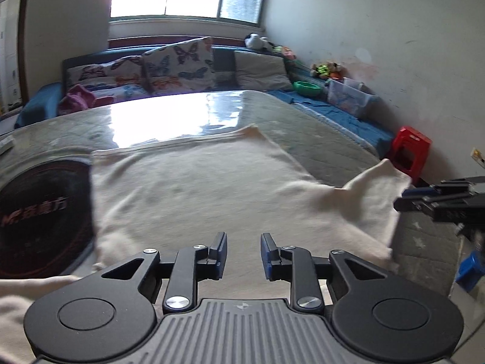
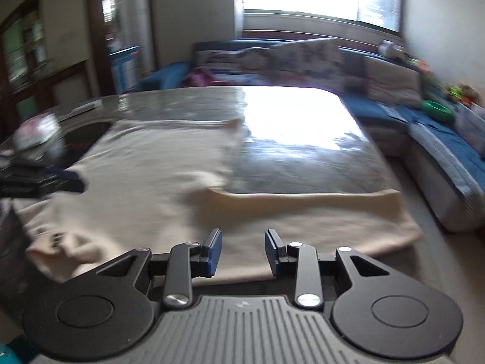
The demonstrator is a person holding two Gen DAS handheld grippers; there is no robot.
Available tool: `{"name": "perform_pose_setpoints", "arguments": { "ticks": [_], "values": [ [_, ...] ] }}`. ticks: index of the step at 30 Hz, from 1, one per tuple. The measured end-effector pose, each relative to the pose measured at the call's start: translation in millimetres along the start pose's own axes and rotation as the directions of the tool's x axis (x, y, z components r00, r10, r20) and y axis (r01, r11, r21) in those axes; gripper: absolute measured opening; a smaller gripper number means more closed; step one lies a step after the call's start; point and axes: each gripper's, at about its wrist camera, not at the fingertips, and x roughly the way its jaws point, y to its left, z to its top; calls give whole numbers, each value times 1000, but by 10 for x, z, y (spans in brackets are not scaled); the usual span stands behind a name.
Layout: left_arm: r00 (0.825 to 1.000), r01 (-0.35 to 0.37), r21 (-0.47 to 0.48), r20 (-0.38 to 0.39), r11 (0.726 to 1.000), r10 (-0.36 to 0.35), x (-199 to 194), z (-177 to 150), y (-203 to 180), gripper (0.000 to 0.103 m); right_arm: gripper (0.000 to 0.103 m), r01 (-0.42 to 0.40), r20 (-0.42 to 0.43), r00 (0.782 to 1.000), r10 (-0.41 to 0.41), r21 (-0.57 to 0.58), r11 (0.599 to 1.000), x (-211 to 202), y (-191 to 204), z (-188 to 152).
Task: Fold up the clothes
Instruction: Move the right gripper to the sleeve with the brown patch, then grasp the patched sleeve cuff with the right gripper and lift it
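Note:
A cream garment (image 1: 197, 188) lies spread flat on a glossy table (image 1: 169, 115). My left gripper (image 1: 244, 254) hovers over its near edge, fingers apart with nothing between them. One sleeve (image 1: 379, 188) stands raised at the table's right side, right beside my right gripper (image 1: 401, 199). In the right wrist view the garment (image 2: 151, 176) is blurred and its sleeve (image 2: 303, 212) stretches to the right. My right gripper (image 2: 242, 251) is open above that near hem and empty. The left gripper (image 2: 78, 182) pokes in from the left over the cloth.
A black round cooktop (image 1: 42, 212) sits on the table left of the garment. Behind the table is a blue sofa with butterfly cushions (image 1: 178, 63), toys and a clear plastic box (image 1: 348, 97). A red stool (image 1: 409, 148) and a blue bin (image 1: 471, 270) stand on the right.

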Motion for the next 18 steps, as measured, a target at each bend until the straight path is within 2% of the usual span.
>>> {"name": "perform_pose_setpoints", "arguments": {
  "ticks": [5,8,12,18],
  "values": [
    [999,41,34,-17,999,-40,93,3,-248,31,31,160,-14,987,-159,123,979,154,-549,-21],
    [998,53,46,-32,998,-52,138,-6,-341,35,31,218,-17,975,-219,196,956,235,-827,-20],
    [997,65,65,-48,996,-62,178,-23,-441,39,32,264,-28,963,-267,272,925,319,-1057,-49],
    [996,71,80,-60,994,-66,209,-13,-538,43,31,303,-24,950,-312,319,898,411,-1174,-89]
  ]
}}
